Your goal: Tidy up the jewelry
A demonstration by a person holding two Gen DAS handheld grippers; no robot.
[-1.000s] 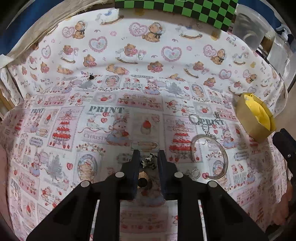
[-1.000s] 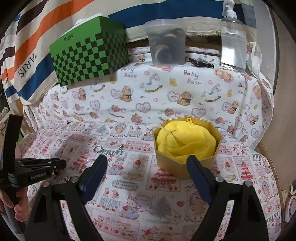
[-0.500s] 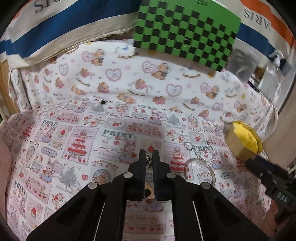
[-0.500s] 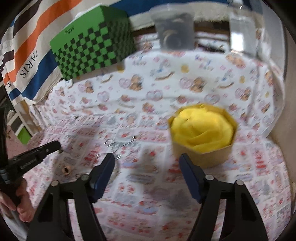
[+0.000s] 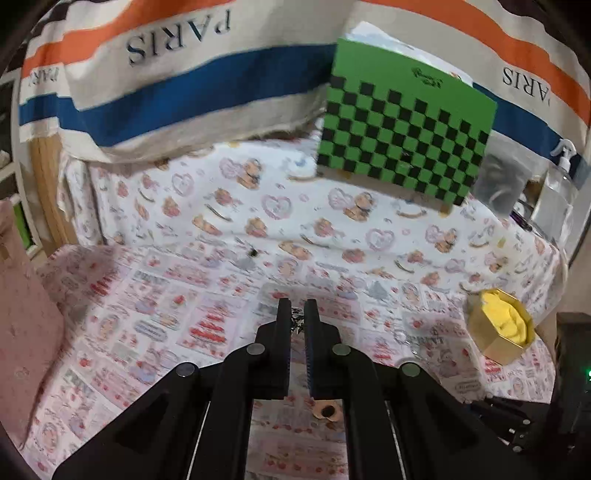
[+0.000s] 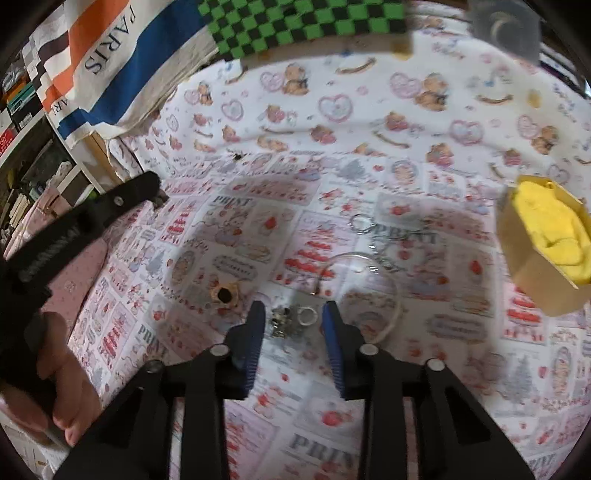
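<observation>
Left hand-held gripper [image 5: 297,319] clenched on a small silver trinket [image 5: 296,320], mostly hidden; right hand-held gripper [image 6: 293,319] closing around blurred silver jewelry pieces [image 6: 286,322], untouched.

You can't tell what the tiny shiny piece [image 5: 295,320] squeezed in your left gripper [image 5: 297,317] is; the fingers hide most of it. The little silver pile [image 6: 283,322] between your right gripper's [image 6: 293,325] closing fingers is too blurry to sort out. The green checkered box [image 6: 295,22] is cut off at the far edge. The clear tub [image 5: 498,184] far right is a blur.
</observation>
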